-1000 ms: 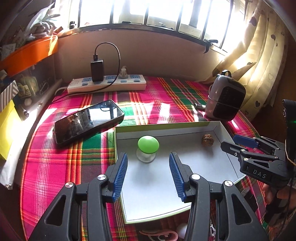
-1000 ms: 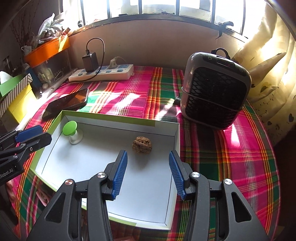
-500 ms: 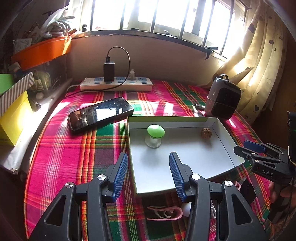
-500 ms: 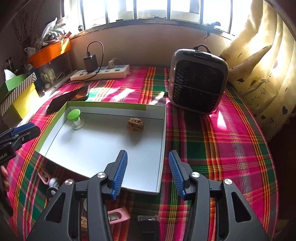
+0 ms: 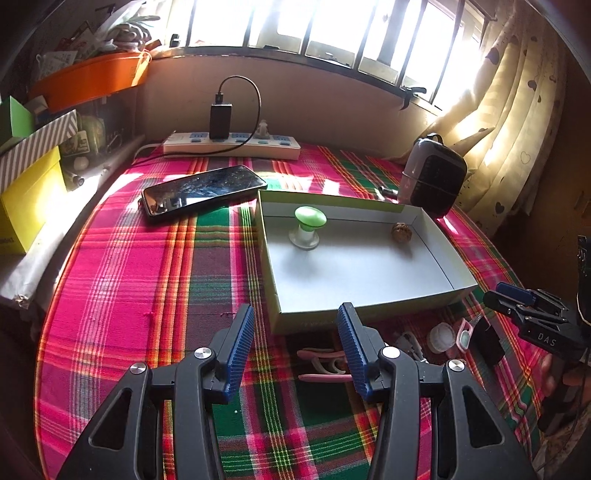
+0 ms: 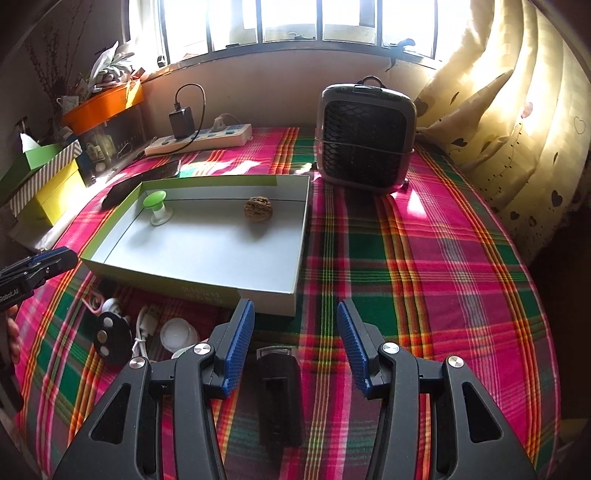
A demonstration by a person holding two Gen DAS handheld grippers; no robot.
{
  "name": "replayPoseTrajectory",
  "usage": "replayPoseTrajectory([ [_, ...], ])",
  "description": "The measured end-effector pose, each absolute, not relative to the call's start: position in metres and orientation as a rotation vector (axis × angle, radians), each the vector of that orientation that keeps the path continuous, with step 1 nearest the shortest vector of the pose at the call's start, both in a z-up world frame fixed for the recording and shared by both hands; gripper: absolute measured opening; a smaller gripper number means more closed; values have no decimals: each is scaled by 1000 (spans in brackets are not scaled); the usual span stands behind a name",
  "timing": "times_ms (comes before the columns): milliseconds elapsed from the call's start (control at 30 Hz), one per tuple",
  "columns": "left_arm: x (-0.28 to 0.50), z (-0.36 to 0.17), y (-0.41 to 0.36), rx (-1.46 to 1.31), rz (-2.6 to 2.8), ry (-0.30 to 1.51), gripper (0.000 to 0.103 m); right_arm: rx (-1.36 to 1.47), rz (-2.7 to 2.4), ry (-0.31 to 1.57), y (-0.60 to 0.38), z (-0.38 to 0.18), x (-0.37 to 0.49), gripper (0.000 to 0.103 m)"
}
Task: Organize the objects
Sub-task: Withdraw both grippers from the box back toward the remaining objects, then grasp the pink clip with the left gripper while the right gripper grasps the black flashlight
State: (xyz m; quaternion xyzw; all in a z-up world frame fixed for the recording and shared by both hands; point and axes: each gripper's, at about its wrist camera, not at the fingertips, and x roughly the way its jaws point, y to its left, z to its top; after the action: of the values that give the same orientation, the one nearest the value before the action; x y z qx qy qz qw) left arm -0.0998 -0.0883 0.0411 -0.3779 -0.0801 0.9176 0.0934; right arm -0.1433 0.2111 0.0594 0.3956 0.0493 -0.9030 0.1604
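Your left gripper spread, empty, low centre. Your right gripper just widening, nothing between pads. Box mid-frame left holds walnut, green knob.

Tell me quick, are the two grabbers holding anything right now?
Left gripper: open, holding nothing.
Right gripper: open, holding nothing; its jaws have just been opening.

I get hard backlight from the window, blown white; sun patches glare below it, corners go dark, and edges bend with fisheye.
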Motion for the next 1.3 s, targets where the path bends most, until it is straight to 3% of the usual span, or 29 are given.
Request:
replayPoseTrajectory([
  [533,-86,16,-81,-1206,2591,-300,46,1188,-2526,84,230,39,-118,54],
  [1300,-79,16,-67,-1196,2567,-225,46,1230,-2534,224,221,23,-115,54],
])
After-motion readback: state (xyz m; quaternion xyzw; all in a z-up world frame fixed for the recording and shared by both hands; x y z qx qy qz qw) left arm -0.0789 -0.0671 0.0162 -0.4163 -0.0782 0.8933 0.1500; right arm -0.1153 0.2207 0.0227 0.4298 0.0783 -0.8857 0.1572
